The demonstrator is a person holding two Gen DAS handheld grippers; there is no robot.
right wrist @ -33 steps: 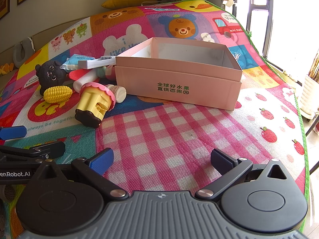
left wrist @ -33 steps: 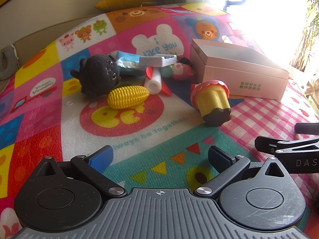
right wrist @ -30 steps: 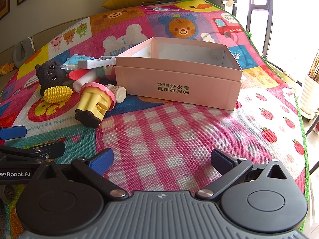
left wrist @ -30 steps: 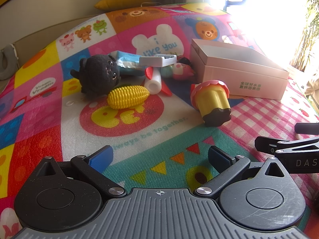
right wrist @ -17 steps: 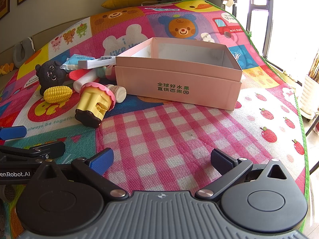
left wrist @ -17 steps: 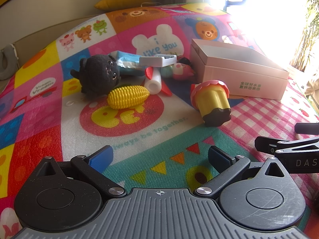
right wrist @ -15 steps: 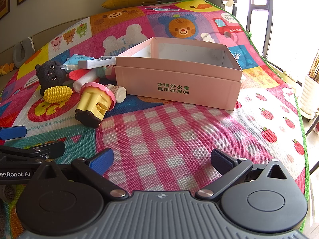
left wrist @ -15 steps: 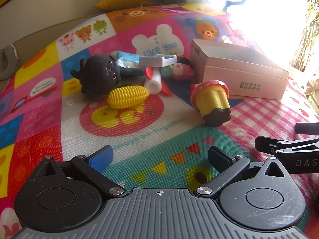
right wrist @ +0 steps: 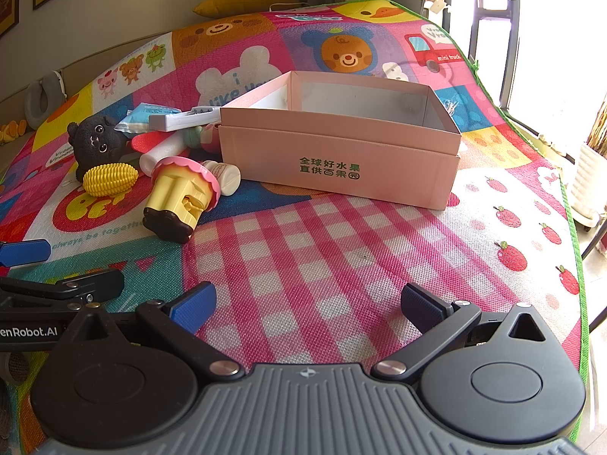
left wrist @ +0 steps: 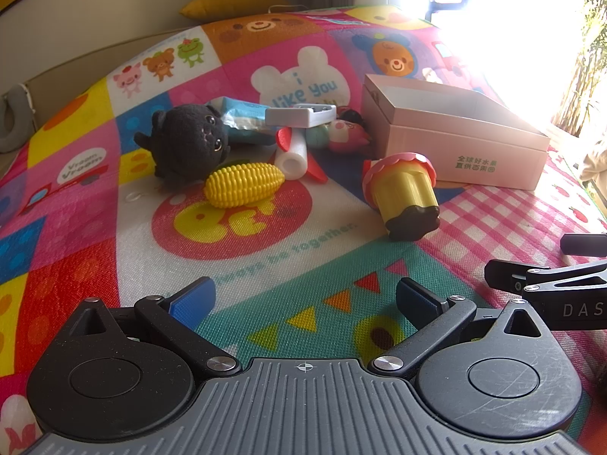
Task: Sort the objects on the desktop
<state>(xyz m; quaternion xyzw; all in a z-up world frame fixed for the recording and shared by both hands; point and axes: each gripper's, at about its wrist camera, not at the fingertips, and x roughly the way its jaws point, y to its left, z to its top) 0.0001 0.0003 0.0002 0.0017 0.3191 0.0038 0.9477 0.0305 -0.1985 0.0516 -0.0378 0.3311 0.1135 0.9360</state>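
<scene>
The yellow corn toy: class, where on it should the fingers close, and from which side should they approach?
Grip the corn across its thick middle, coming from above and the near side. It lies flat, its long axis crosswise, with the black plush right behind it, so the far side is crowded.

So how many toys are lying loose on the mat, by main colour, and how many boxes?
Black: 1, plush toy
Yellow: 2, corn, cupcake toy
White: 1, tube
Pink: 1, small figure
Boxes: 1, pink box
Total: 6
</scene>
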